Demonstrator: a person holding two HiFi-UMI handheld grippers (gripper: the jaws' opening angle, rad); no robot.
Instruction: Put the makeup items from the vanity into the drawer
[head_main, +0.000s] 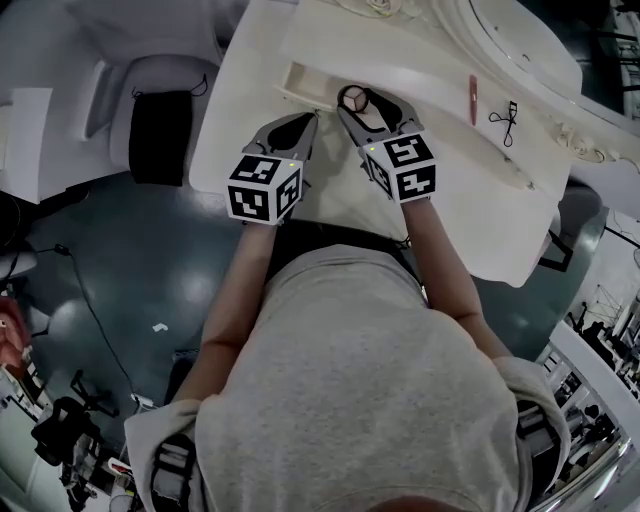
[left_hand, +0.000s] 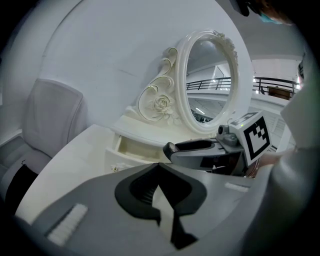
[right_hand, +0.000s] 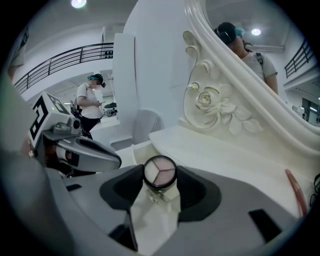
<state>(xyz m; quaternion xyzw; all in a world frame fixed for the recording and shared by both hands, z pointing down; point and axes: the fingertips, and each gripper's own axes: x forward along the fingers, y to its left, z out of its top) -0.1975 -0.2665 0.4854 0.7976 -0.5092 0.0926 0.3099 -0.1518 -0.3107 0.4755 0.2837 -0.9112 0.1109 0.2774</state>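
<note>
Eyeshadow compact (right_hand: 159, 171), clamped in right claw (head_main: 362, 99) tips, by drawer (left_hand: 134, 151), left claw (left_hand: 159, 165) closed

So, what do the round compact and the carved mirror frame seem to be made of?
The round compact looks like plastic: a glossy black rim around three matte powder wedges. The carved mirror frame looks like painted wood or moulded resin, cream-white with soft sheen on its rose relief; I cannot tell which.
</note>
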